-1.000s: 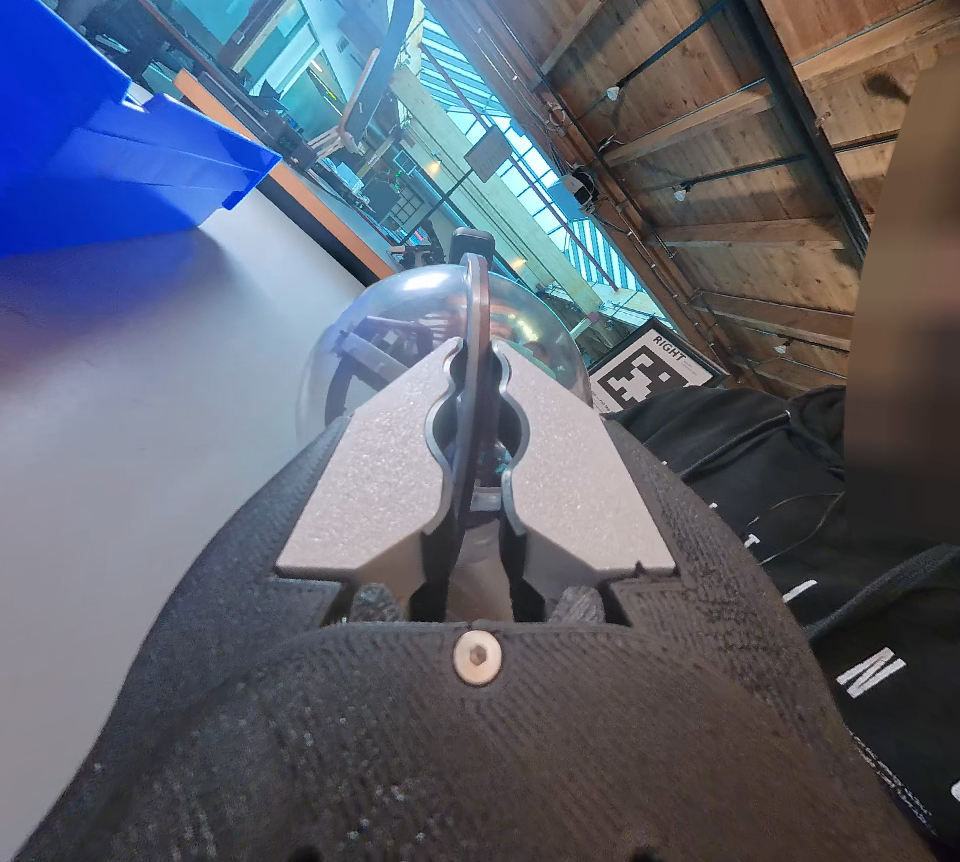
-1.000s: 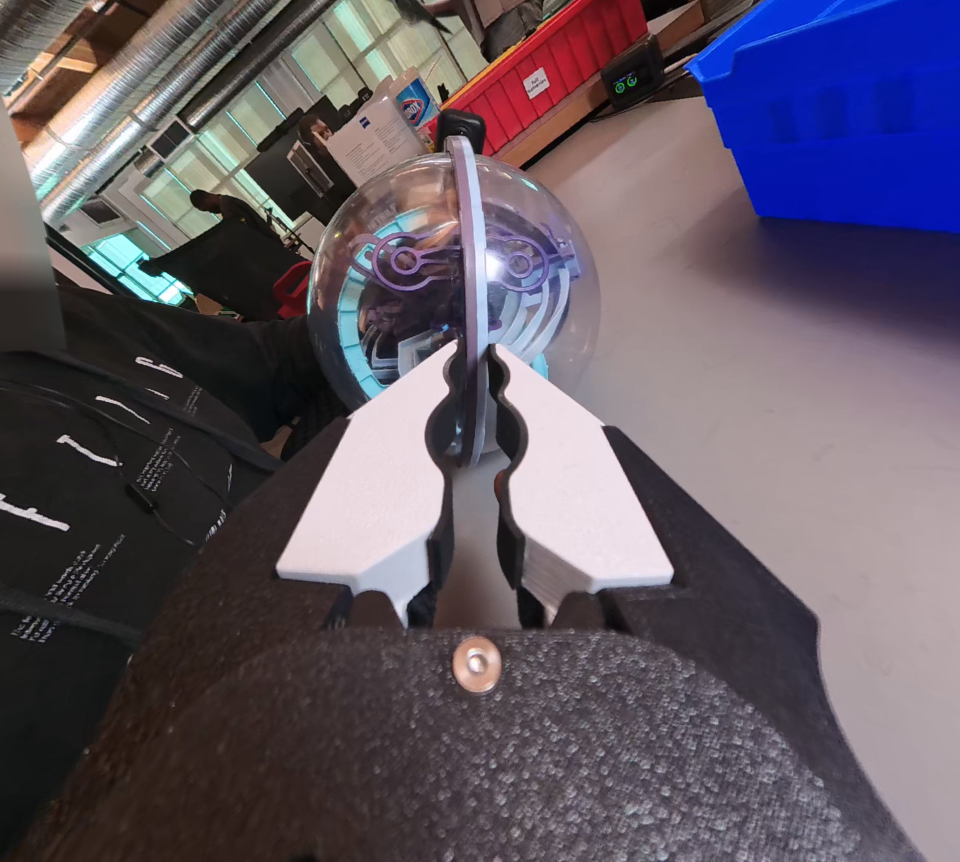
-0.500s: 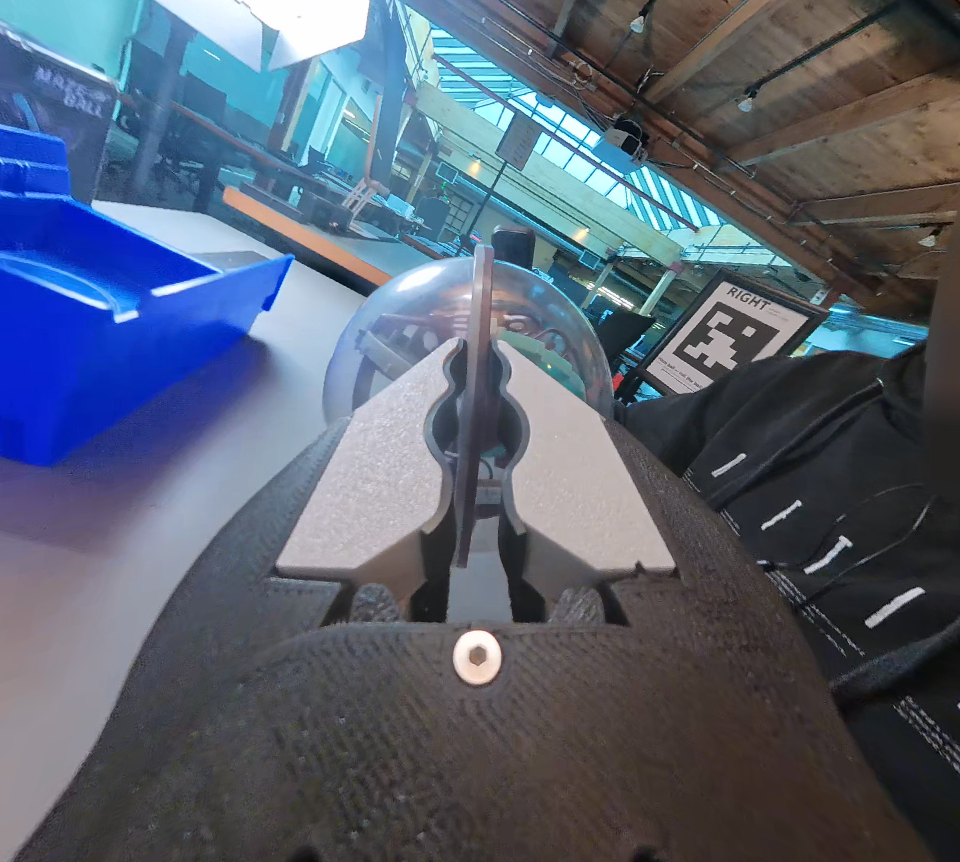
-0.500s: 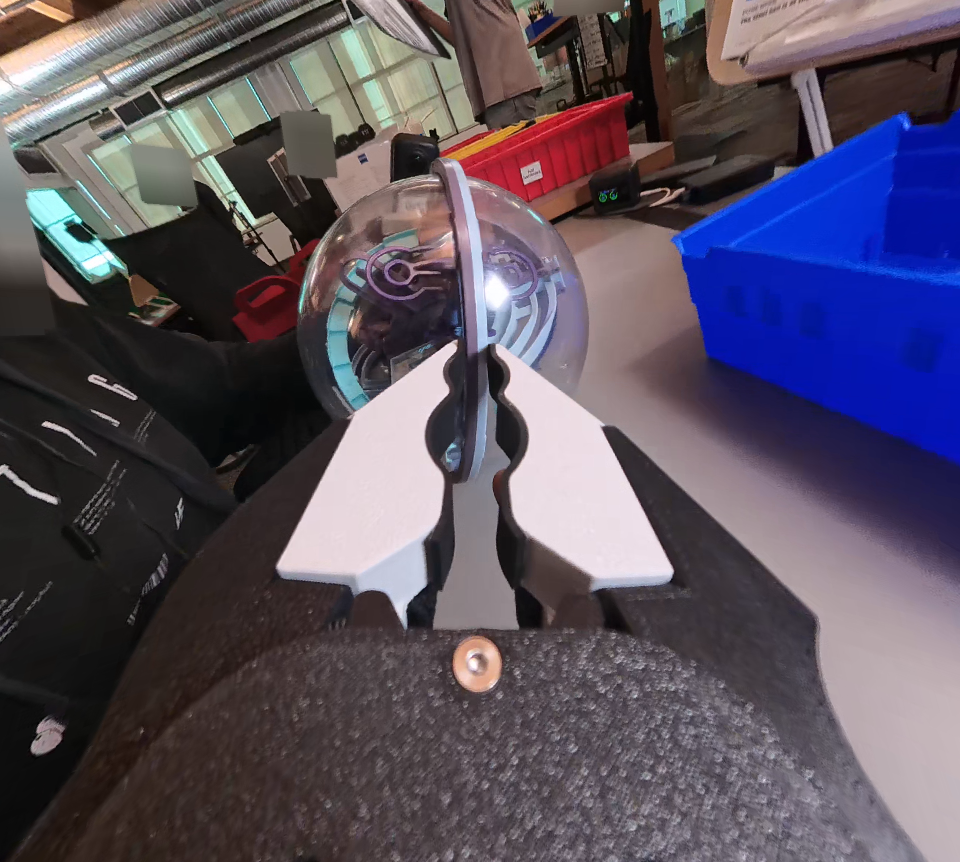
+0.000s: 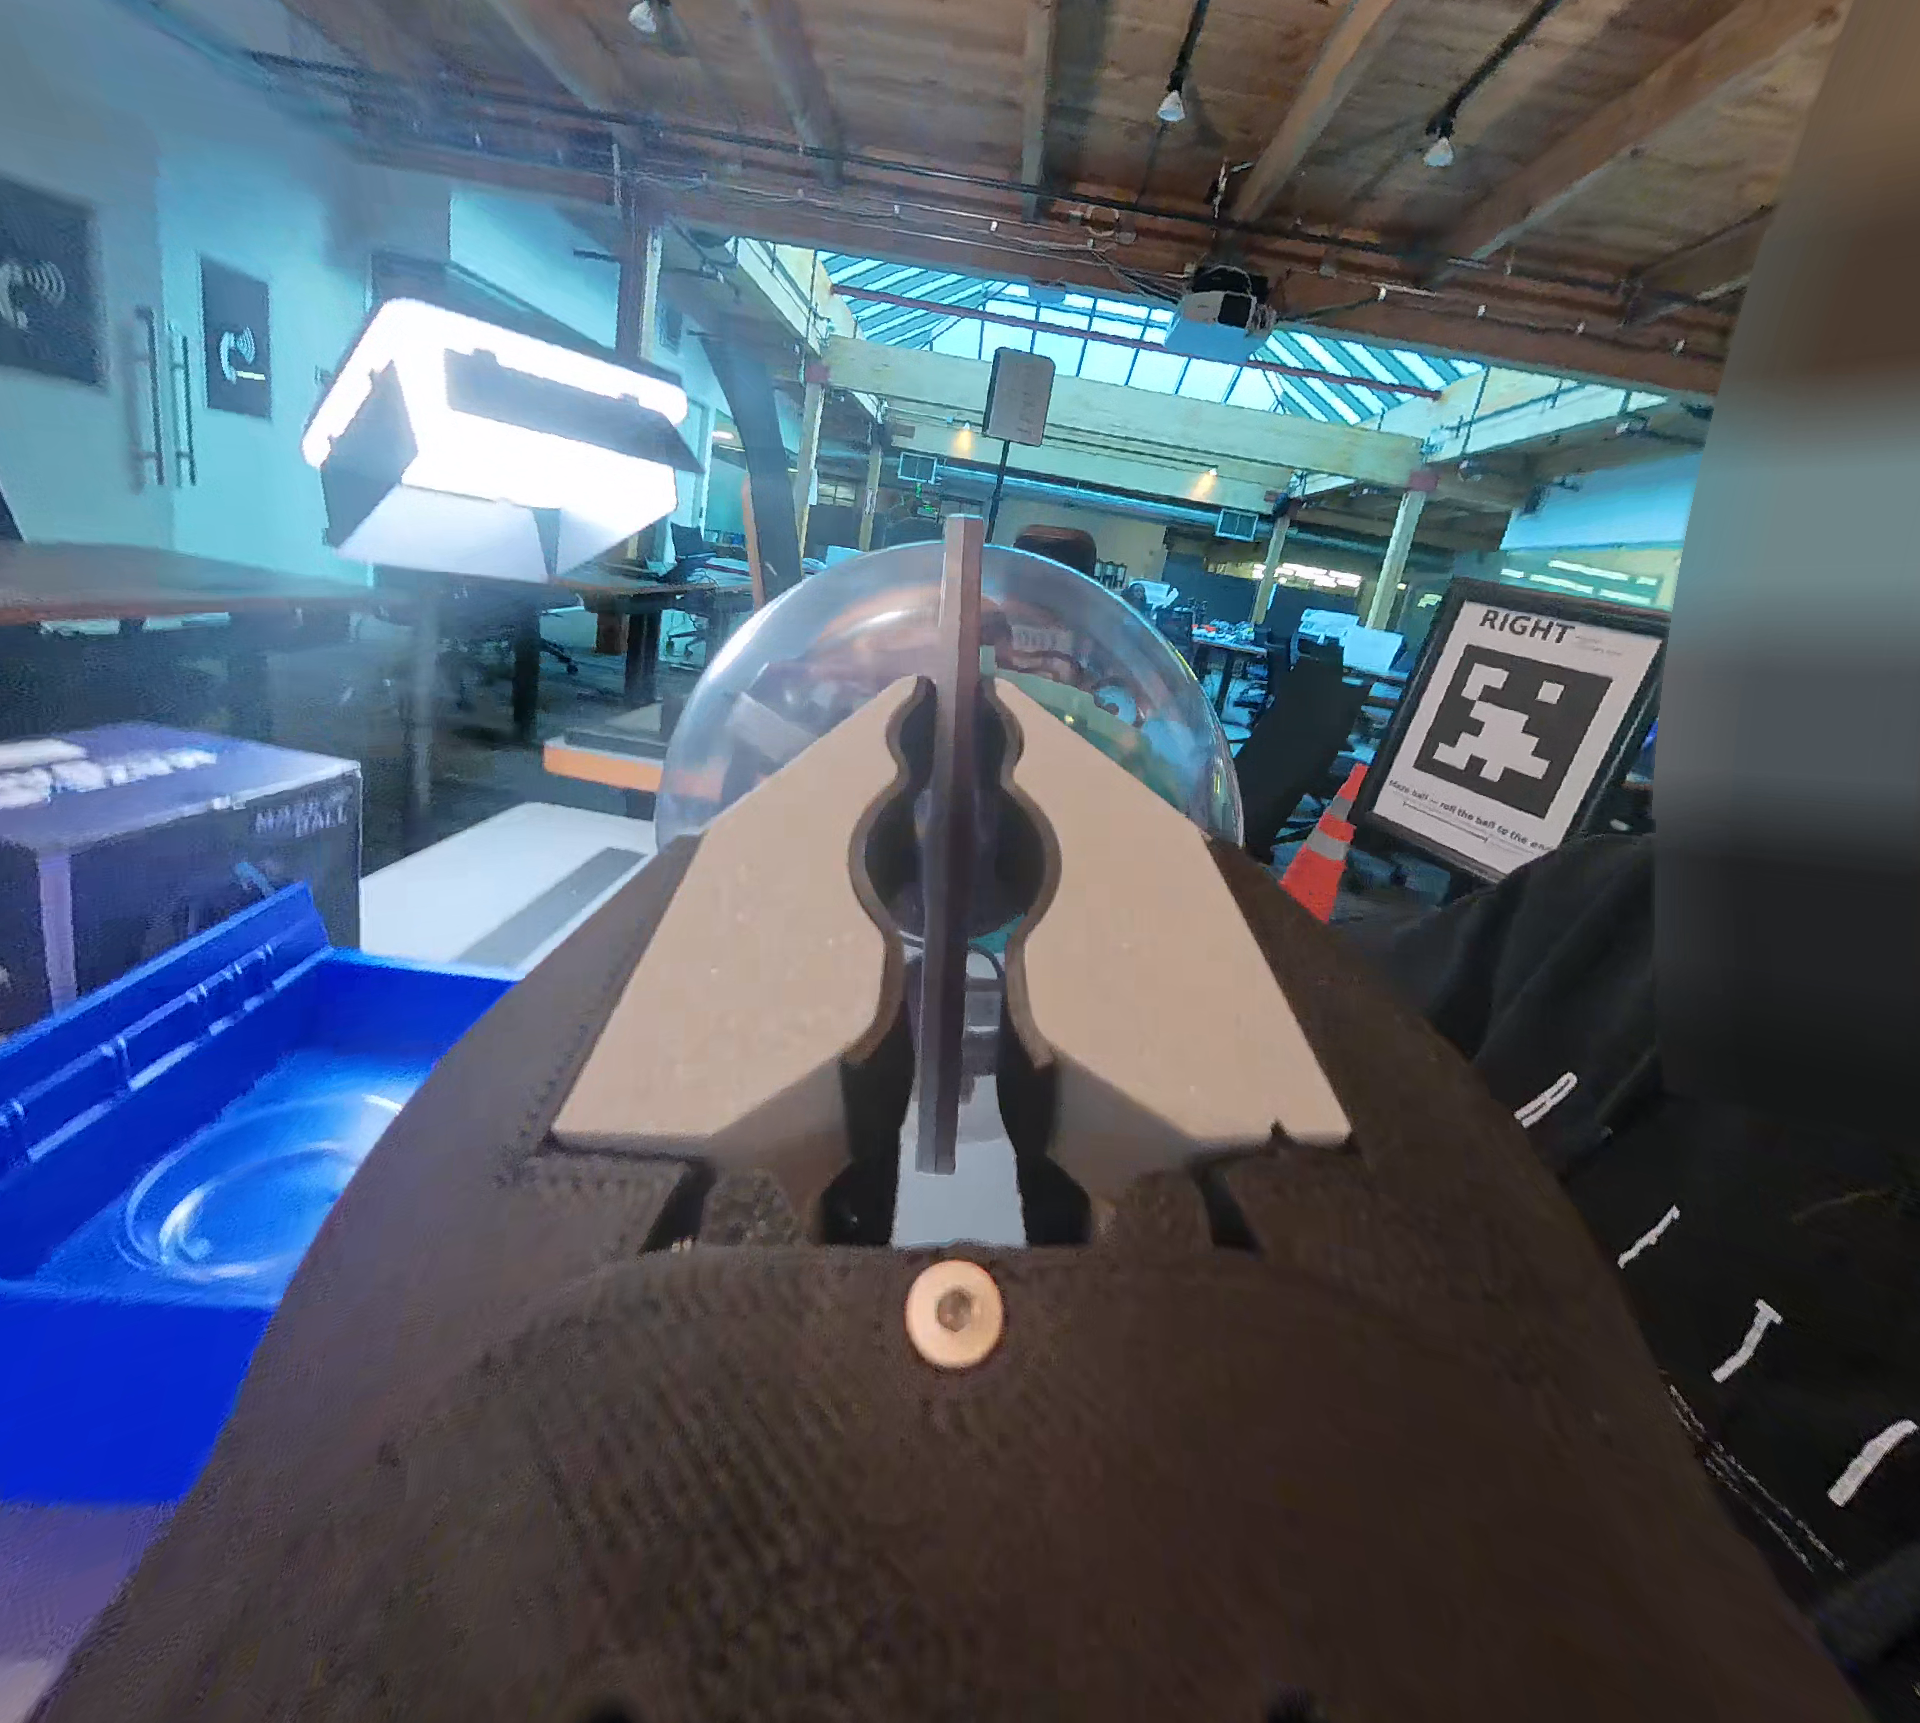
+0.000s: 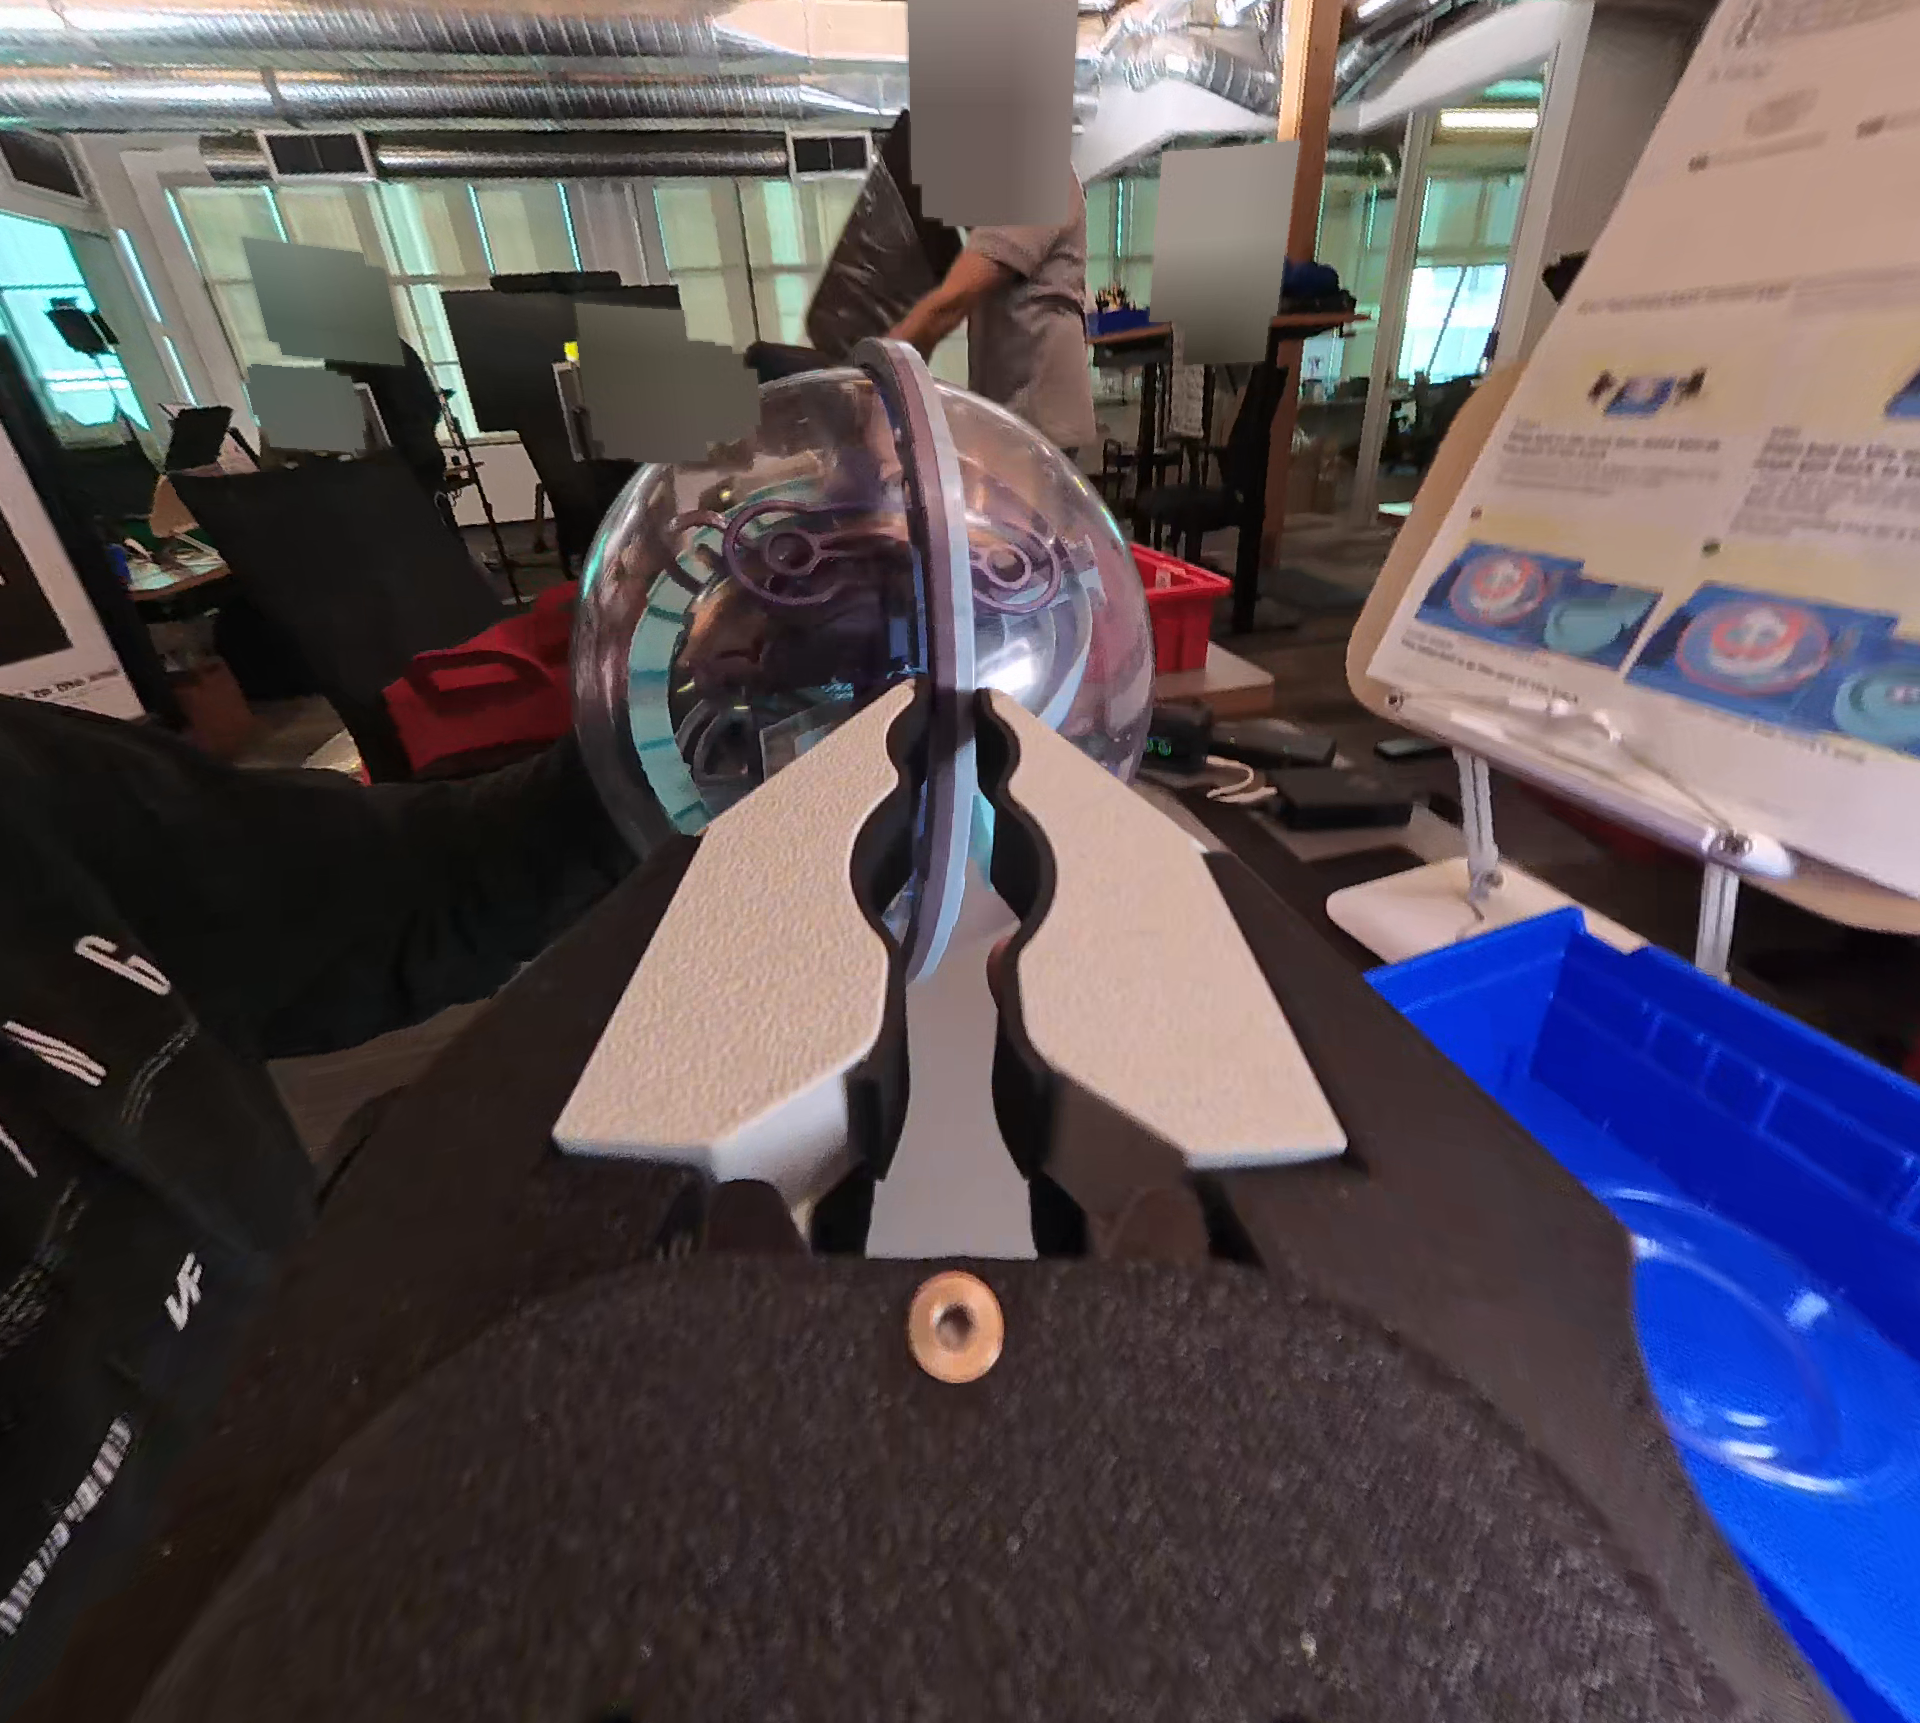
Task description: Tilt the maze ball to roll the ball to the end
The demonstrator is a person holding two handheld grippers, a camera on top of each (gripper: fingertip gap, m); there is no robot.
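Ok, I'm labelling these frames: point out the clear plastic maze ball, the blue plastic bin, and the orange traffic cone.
Clear plastic maze ball (image 6: 748, 593): right wrist view, on its left dome.
Blue plastic bin (image 6: 1704, 1081): right wrist view, on its inner wall.
Orange traffic cone (image 5: 1322, 852): left wrist view, on its body.

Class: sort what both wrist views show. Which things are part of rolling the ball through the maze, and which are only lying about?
In use:
- maze ball, held by its flat rim
- left claw, shut on the rim
- right claw, shut on the rim

Lying about:
- blue bin
- instruction board
- dark box
- red crate
- orange cone
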